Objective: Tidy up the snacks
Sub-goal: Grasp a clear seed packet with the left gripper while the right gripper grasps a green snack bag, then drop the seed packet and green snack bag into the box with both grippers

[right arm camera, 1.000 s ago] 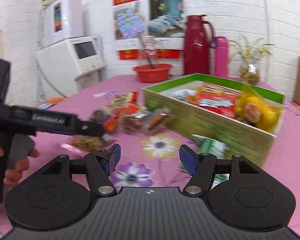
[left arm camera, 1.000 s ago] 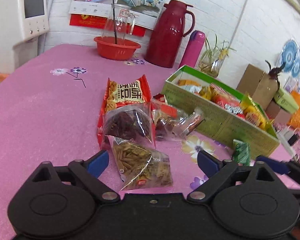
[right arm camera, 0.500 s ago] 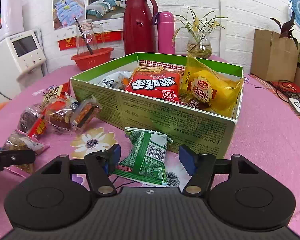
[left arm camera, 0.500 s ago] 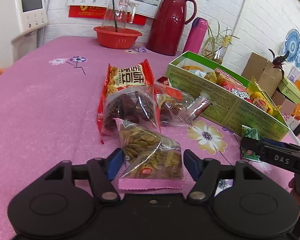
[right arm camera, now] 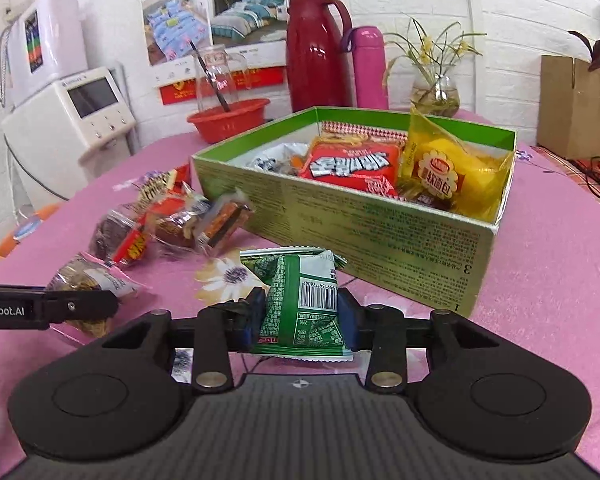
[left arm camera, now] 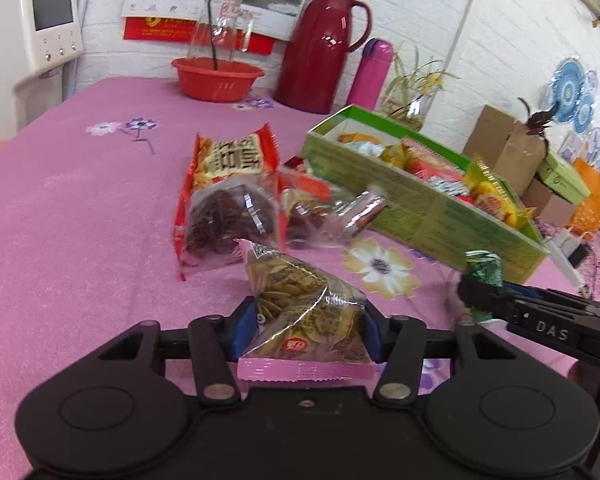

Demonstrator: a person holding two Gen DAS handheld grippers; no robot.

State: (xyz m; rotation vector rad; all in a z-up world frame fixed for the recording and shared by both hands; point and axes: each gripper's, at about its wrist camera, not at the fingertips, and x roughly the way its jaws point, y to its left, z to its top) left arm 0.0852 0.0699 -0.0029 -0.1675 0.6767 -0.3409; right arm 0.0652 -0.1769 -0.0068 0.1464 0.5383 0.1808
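My left gripper (left arm camera: pixel 308 330) is closing, and its blue pads press both sides of a clear packet of golden-brown snack (left arm camera: pixel 308 304) with a pink seam, low over the pink tablecloth. My right gripper (right arm camera: pixel 300 316) is closing too, with its pads squeezing a green packet (right arm camera: pixel 300 296) just in front of the green box (right arm camera: pixel 380 232). That box holds a red noodle pack (right arm camera: pixel 348 168) and a yellow bread pack (right arm camera: pixel 448 172). Loose packets (left arm camera: pixel 236 208) lie in a cluster left of the box (left arm camera: pixel 420 216). The right gripper's tip (left arm camera: pixel 480 292) shows at the right of the left wrist view.
At the back of the table stand a red basin (left arm camera: pixel 216 78) with a glass jar, a red thermos (left arm camera: pixel 320 48), a pink bottle (left arm camera: pixel 370 76) and a glass vase (right arm camera: pixel 436 96). A white appliance (right arm camera: pixel 76 112) is at the left edge. Cardboard boxes (left arm camera: pixel 508 148) stand to the right.
Both pairs of jaws have narrowed from wide apart onto their packets. The golden-brown packet now bulges up between the left pads and the green packet crumples between the right pads.
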